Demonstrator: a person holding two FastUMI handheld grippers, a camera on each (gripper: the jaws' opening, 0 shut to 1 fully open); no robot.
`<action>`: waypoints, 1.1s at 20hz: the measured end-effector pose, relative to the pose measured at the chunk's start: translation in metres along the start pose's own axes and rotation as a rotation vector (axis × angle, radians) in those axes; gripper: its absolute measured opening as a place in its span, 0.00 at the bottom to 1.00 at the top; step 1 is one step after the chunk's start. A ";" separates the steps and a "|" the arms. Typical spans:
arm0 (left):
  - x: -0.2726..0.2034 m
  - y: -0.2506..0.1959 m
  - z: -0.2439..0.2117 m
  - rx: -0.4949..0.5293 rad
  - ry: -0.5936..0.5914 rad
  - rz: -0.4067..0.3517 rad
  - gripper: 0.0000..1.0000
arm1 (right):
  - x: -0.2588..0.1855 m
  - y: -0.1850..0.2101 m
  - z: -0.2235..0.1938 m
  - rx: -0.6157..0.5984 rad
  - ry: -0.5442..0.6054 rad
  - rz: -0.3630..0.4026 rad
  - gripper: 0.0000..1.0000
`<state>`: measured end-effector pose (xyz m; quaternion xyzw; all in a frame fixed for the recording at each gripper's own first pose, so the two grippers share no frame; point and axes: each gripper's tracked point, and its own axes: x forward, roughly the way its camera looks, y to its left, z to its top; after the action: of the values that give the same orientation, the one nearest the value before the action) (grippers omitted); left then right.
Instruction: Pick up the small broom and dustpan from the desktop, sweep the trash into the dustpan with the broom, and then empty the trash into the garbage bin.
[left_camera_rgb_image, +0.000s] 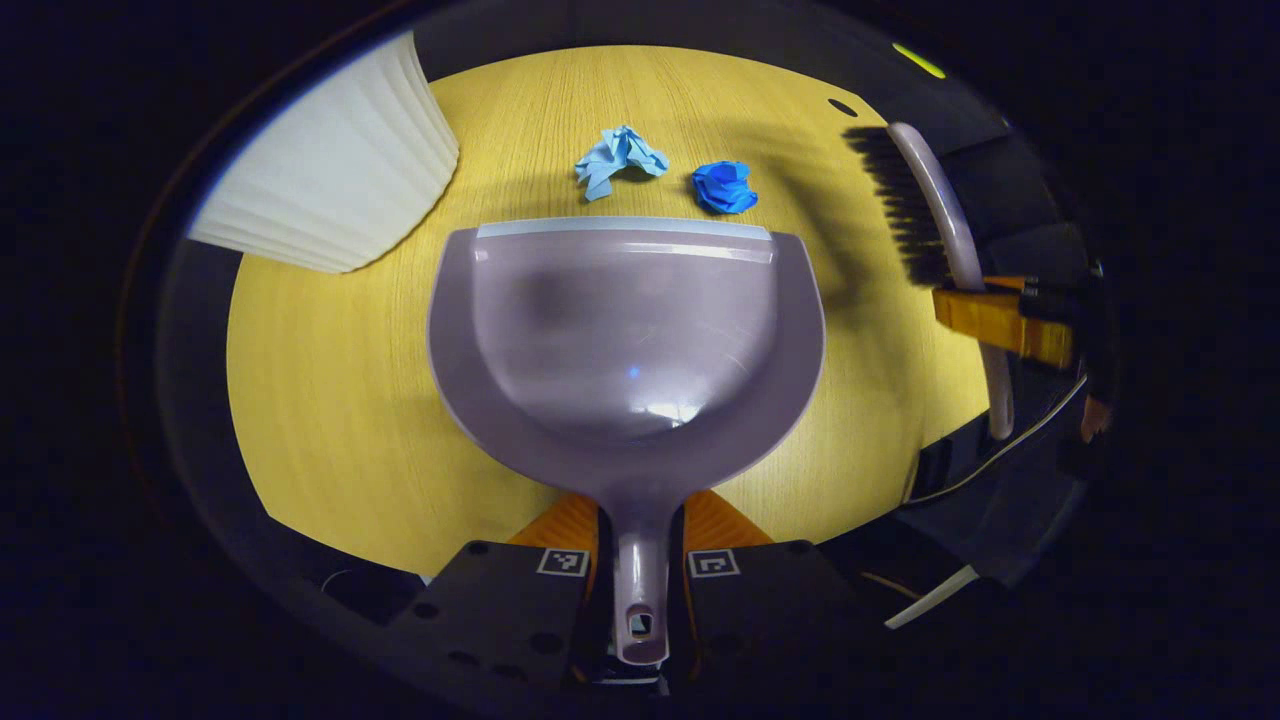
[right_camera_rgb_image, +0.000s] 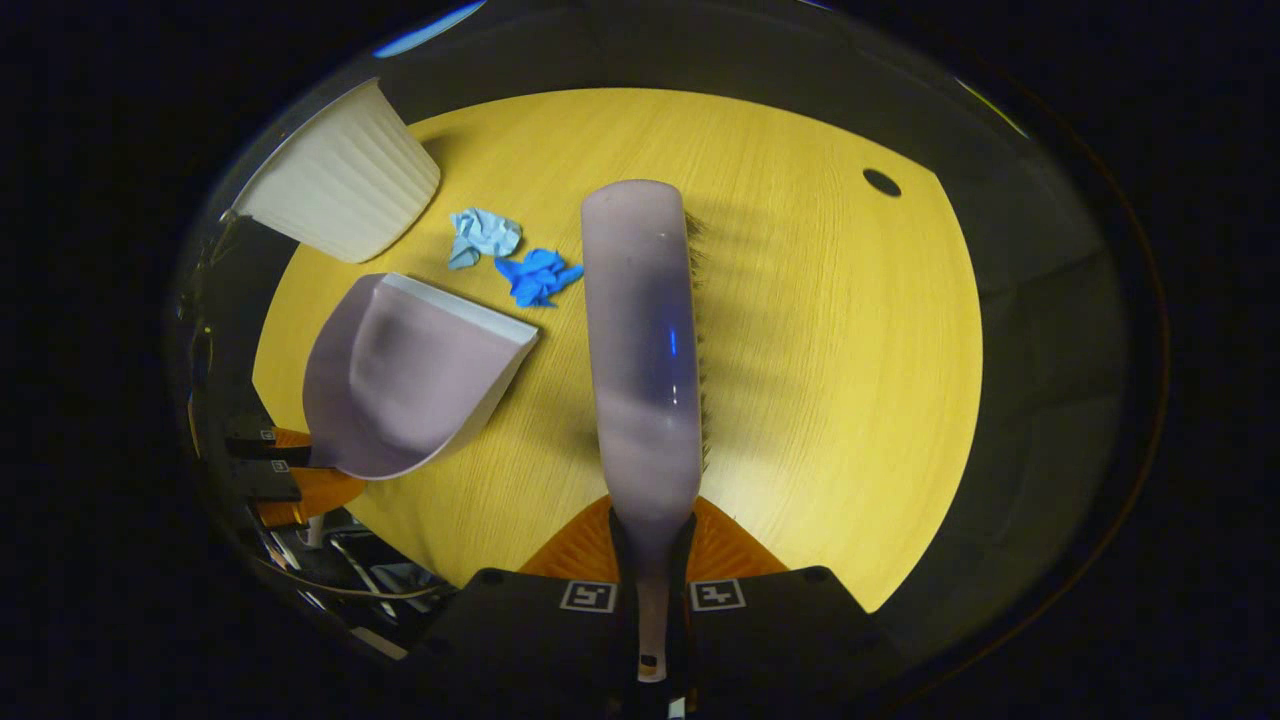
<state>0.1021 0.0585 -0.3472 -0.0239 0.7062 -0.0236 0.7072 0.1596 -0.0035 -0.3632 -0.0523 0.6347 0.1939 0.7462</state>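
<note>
Your left gripper (left_camera_rgb_image: 640, 560) has its fingers closed on the dustpan (left_camera_rgb_image: 625, 340) handle, lip facing the pale blue wad (left_camera_rgb_image: 620, 160) and the dark blue wad (left_camera_rgb_image: 725, 187) just beyond it on the worktop (left_camera_rgb_image: 330, 400). Your right gripper (right_camera_rgb_image: 653, 580) fingers pinch the broom (right_camera_rgb_image: 642, 350) handle, its bristles off to the right of the wads. Sweep too hard and the light wads could skip past the lip or scatter towards the white garbage bin (left_camera_rgb_image: 330, 170); a lifted lip would let them slide under.
</note>
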 end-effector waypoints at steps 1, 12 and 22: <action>-0.001 0.006 0.002 0.030 0.005 0.021 0.20 | 0.002 -0.007 0.018 -0.040 -0.010 -0.010 0.12; 0.020 0.035 -0.009 0.184 0.085 0.072 0.19 | 0.074 0.009 0.133 -0.498 0.121 0.009 0.12; 0.029 0.046 -0.016 0.242 0.040 0.071 0.19 | 0.046 0.107 0.063 -0.732 0.410 0.399 0.12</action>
<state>0.0856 0.1022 -0.3789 0.0873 0.7125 -0.0840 0.6912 0.1855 0.1256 -0.3780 -0.2263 0.6566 0.5306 0.4858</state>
